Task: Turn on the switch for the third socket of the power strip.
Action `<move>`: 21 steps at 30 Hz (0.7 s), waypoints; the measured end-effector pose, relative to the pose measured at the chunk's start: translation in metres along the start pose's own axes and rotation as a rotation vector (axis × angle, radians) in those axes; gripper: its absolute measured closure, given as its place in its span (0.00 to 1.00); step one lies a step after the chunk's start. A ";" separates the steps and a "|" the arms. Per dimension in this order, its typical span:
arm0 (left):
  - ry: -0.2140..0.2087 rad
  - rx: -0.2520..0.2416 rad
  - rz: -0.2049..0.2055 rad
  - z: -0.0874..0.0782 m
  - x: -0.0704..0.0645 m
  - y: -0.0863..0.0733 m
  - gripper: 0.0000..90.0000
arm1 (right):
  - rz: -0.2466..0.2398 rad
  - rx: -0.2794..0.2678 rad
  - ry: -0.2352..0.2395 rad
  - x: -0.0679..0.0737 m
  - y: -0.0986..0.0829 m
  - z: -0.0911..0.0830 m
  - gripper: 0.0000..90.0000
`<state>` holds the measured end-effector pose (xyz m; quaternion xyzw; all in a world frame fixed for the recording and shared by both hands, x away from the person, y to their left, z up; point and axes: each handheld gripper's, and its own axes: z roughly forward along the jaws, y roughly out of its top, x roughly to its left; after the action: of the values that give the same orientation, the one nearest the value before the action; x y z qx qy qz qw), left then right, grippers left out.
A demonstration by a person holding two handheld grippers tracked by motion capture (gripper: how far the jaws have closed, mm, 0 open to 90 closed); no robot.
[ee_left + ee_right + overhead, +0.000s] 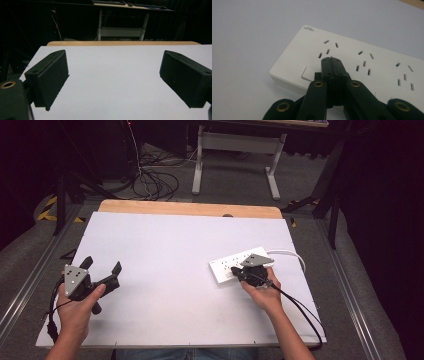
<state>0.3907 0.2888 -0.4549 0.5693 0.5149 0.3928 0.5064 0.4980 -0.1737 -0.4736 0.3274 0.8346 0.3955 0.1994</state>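
White power strip lies under closed right tongs.

Before you, a white board covers a wooden table on grey carpet. Beyond it stand a white-legged desk, tangled cables and dark surroundings.
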 end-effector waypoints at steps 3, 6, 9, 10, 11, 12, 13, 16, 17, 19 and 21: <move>0.000 0.000 0.000 0.000 0.000 0.000 0.10 | 0.000 0.001 -0.001 0.000 0.000 0.000 1.00; 0.000 0.003 0.001 0.000 0.000 0.000 0.10 | -0.001 0.001 -0.001 0.000 0.000 0.000 1.00; -0.002 0.004 0.002 0.000 -0.001 0.000 0.10 | -0.005 0.001 -0.003 0.000 0.000 0.000 1.00; -0.003 0.004 0.003 0.000 -0.001 0.000 0.10 | -0.006 0.001 -0.003 0.000 0.000 0.000 1.00; -0.003 0.005 0.003 0.000 -0.001 0.000 0.10 | -0.006 0.000 -0.002 0.000 0.000 0.000 1.00; -0.003 0.003 0.001 0.000 0.000 0.000 0.10 | -0.006 0.000 -0.002 0.000 0.000 0.000 1.00; -0.003 0.001 0.001 0.000 0.000 0.000 0.10 | -0.005 -0.001 -0.002 0.000 0.000 0.000 1.00; -0.003 0.000 0.001 0.000 0.000 0.000 0.10 | -0.006 -0.001 -0.004 0.001 0.000 0.000 1.00; -0.003 0.000 0.002 0.000 -0.001 0.000 0.10 | -0.006 -0.001 -0.004 0.001 0.000 0.000 1.00; -0.002 0.002 0.005 -0.001 -0.001 0.000 0.10 | -0.006 -0.002 -0.005 0.001 0.000 0.000 1.00; -0.003 0.000 0.005 -0.001 -0.001 0.000 0.10 | -0.004 -0.002 -0.004 0.001 0.000 0.000 1.00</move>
<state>0.3896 0.2884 -0.4547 0.5713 0.5128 0.3932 0.5060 0.4974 -0.1733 -0.4739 0.3262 0.8345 0.3952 0.2025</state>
